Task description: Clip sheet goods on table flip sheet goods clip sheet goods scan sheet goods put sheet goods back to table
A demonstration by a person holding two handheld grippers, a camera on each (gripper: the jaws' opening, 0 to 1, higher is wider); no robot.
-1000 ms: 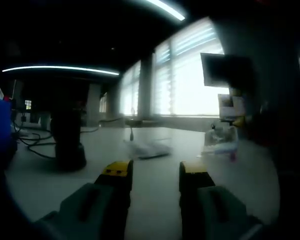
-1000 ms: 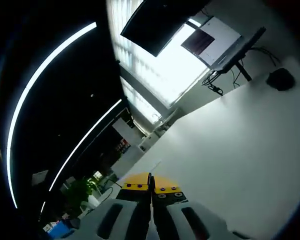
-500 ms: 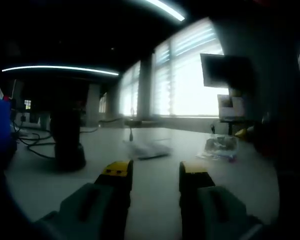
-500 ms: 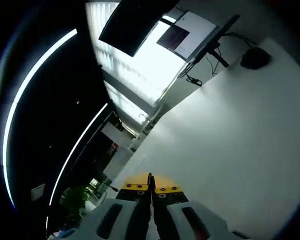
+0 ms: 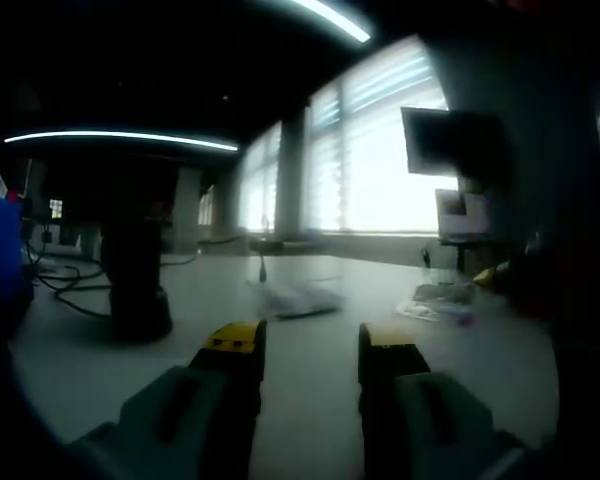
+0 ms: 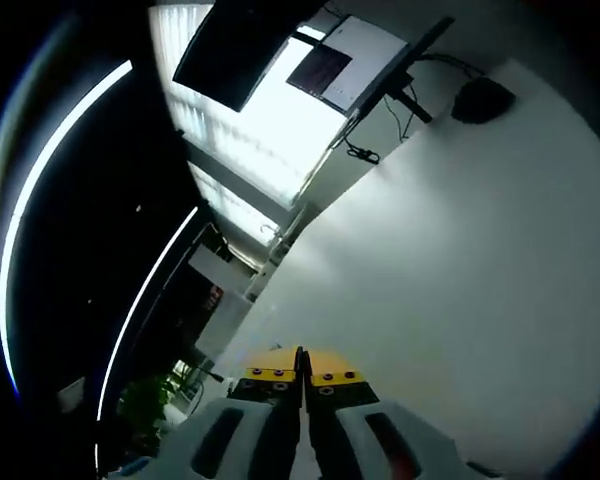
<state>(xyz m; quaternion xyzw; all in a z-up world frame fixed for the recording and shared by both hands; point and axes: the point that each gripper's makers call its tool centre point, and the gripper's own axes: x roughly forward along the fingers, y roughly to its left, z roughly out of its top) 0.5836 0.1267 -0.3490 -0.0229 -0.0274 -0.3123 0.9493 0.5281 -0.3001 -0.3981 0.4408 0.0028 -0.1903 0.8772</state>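
A: What are the largest things here?

B: The table [image 5: 310, 370], pale and broad, and a monitor [image 6: 235, 45] on a stand at its far edge. A dark scanner-like stand [image 5: 135, 275] rises left of the left gripper [image 5: 310, 345].

A: And the sheet goods?

B: A clear packet [image 5: 438, 300] lies flat on the table, well right of the left gripper; a second pale sheet [image 5: 295, 297] lies ahead.

A: The tongs?

B: The left gripper's jaws stand apart, empty. The right gripper [image 6: 301, 372] has its tips pressed together; whether anything thin sits between them cannot be told.

A: Handling?

B: Probably light, limp and slippery; best pinched at a free edge.
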